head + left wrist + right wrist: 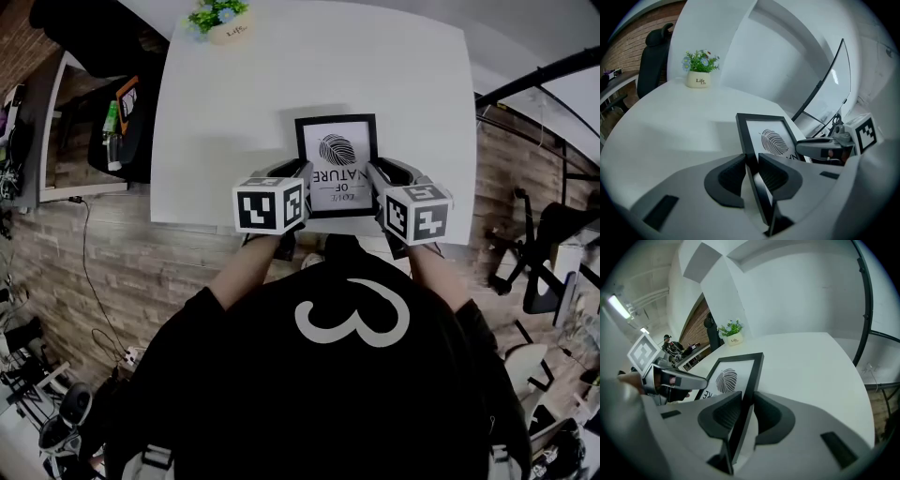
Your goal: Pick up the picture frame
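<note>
A: What does the head view give that the others do not?

B: The whole layout. The picture frame (337,164) is over the near part of the white surface (225,112), between the left gripper (298,174) and the right gripper (379,174). Each one takes one side edge. A shadow lies on the surface beside the frame. A small plant pot (225,22) stands at the far edge, well apart. Around is a floor of wooden planks (141,272).

A: And the left gripper view?

B: Here the grip is plain. The two dark ribbed pads (731,180) are clenched on the thin black edge of the frame (771,138). The right gripper (820,147) shows on the opposite side. A dark chair (654,56) stands behind the pot.

A: The right gripper view?

B: It is the mirror of it. Its pads (726,416) grasp the other black edge, and the print of a leaf shows on white paper. Nothing stands between the frame and the pot. Whether the frame touches the surface, I cannot tell.
</note>
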`<state>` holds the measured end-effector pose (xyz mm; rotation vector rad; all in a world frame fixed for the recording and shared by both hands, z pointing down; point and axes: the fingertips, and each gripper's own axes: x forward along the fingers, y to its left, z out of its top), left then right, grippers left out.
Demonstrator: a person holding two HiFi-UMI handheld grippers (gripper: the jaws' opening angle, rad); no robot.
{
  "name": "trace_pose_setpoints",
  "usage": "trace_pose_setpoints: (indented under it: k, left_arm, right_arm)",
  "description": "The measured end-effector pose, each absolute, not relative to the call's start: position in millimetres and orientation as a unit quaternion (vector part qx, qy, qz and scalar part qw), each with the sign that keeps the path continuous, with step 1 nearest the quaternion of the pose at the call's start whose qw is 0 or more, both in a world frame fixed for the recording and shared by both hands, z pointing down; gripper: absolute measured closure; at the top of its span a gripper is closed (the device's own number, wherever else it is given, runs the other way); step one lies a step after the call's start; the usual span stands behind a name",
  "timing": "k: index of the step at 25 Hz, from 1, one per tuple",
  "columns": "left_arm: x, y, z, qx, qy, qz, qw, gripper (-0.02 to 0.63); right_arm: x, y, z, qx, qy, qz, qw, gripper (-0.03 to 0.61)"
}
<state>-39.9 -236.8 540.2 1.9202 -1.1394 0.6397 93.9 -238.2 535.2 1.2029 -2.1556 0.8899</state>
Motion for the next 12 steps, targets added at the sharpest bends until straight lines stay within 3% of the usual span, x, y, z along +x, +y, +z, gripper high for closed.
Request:
trace_pose_setpoints:
  k: [12]
  left_arm:
    - [-48.8,-215.5,492.9,0.78,-0.458,0.224,0.362,0.522]
  right_arm:
    - [86.2,-213.8,487.6,0.446,-0.819,0.289,0.217,0.482]
